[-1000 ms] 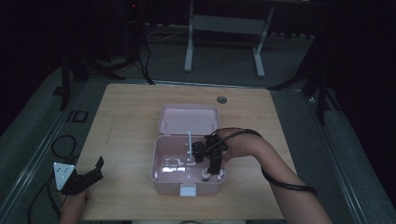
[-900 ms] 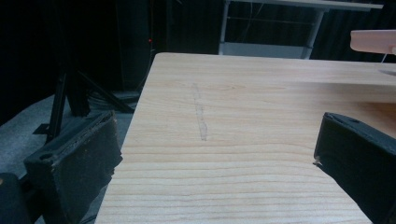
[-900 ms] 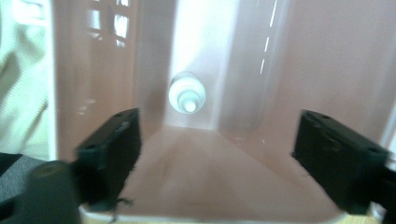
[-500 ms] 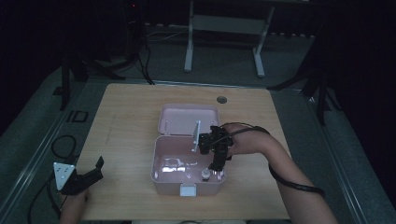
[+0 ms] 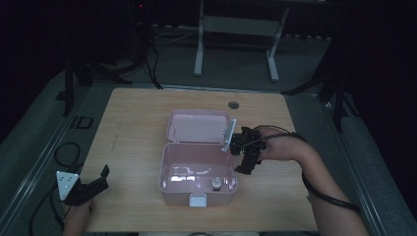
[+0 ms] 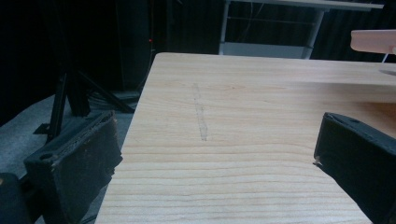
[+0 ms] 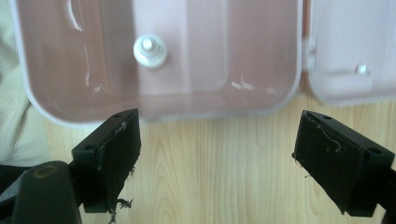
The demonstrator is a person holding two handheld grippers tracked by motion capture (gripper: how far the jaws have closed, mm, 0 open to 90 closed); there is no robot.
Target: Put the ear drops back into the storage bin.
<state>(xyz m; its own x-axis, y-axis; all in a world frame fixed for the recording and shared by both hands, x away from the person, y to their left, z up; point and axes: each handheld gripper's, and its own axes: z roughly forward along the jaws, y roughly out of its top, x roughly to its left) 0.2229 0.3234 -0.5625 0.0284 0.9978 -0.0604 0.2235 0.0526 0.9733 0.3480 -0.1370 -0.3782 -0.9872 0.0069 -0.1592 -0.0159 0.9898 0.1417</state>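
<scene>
The left gripper sits at lower left of the high view, jaws wide apart; the right gripper hangs right of centre, jaws spread, forearm reaching in from lower right.

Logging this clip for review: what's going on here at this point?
A person works at a wooden table with a gripper in each hand. The right gripper, jaws open and empty, is beside an open pink box with a small white bottle inside. The left gripper rests open at the table's near left corner.

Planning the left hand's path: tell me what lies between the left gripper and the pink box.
Only bare wooden table separates the left gripper from the pink box; the high view shows it.
</scene>
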